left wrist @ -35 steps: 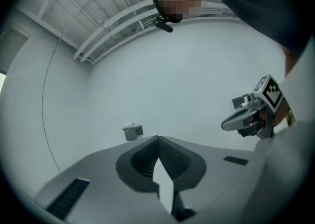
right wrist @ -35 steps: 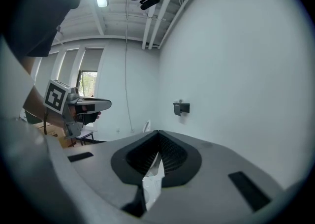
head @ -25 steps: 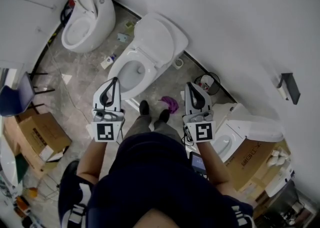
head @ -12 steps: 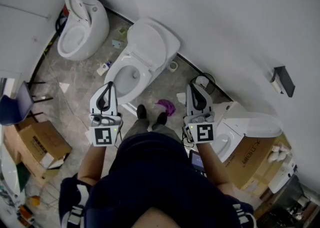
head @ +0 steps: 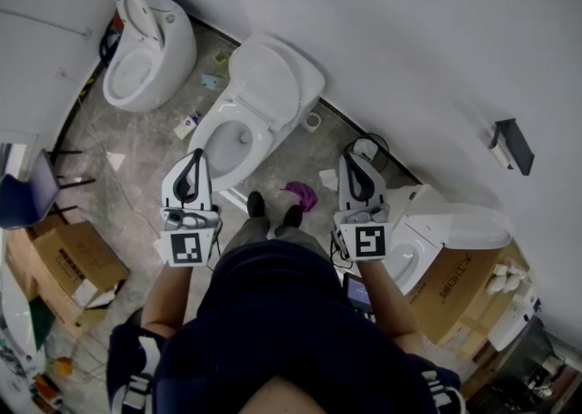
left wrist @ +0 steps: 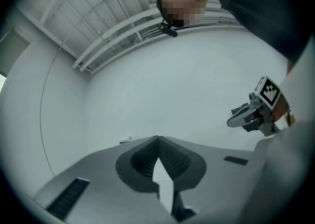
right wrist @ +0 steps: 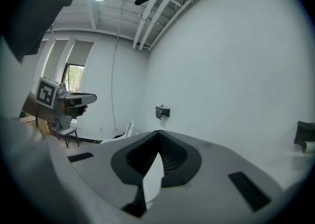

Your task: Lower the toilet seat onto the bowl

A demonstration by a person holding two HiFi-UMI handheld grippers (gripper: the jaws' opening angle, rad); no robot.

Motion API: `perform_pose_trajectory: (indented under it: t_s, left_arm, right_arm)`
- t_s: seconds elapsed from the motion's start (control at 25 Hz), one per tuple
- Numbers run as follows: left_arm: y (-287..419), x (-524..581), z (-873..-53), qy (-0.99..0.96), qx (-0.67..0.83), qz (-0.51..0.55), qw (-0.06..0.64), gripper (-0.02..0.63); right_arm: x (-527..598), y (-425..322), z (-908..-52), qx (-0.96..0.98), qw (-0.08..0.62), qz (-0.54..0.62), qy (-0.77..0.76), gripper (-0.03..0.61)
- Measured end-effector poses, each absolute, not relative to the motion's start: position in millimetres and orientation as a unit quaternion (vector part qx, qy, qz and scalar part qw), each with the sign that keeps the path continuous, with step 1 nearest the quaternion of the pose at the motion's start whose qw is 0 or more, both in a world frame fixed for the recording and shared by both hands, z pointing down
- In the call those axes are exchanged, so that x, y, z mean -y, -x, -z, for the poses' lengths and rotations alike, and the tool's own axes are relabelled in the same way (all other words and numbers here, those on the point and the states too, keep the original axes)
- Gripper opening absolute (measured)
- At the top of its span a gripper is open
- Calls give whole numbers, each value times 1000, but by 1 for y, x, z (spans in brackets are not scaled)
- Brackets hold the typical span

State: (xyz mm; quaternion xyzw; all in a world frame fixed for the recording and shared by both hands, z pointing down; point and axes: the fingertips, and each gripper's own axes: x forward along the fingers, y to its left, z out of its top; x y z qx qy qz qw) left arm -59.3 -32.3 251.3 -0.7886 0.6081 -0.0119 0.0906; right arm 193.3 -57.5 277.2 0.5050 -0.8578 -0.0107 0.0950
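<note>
The white toilet (head: 238, 135) stands against the wall ahead of my feet. Its seat and lid (head: 270, 81) are tipped up toward the wall, and the bowl is open. My left gripper (head: 195, 154) is held level just short of the bowl's near left side, touching nothing. In the left gripper view its jaws (left wrist: 157, 138) meet at the tip with nothing between them. My right gripper (head: 349, 157) hangs to the right of the toilet, over the floor. It is shut and empty as well (right wrist: 157, 132).
A second toilet (head: 145, 39) stands at the far left and a third (head: 446, 230) at the right beside a cardboard box (head: 453, 287). More boxes (head: 68, 256) and a chair (head: 27, 194) are at the left. A purple cloth (head: 301, 194) lies by my feet. A black holder (head: 509, 145) hangs on the wall.
The toilet has drifted slightly up and left in the head view. Both grippers stay shut and nearly where they were.
</note>
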Motion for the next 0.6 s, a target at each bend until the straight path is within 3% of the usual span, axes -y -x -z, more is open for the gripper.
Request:
perform_pose_trajectory:
  t_s: [0.6]
  left_arm:
    - [59, 28, -260, 789, -607, 23, 93, 25]
  right_arm:
    - [54, -187, -283, 862, 114, 20, -493, 18]
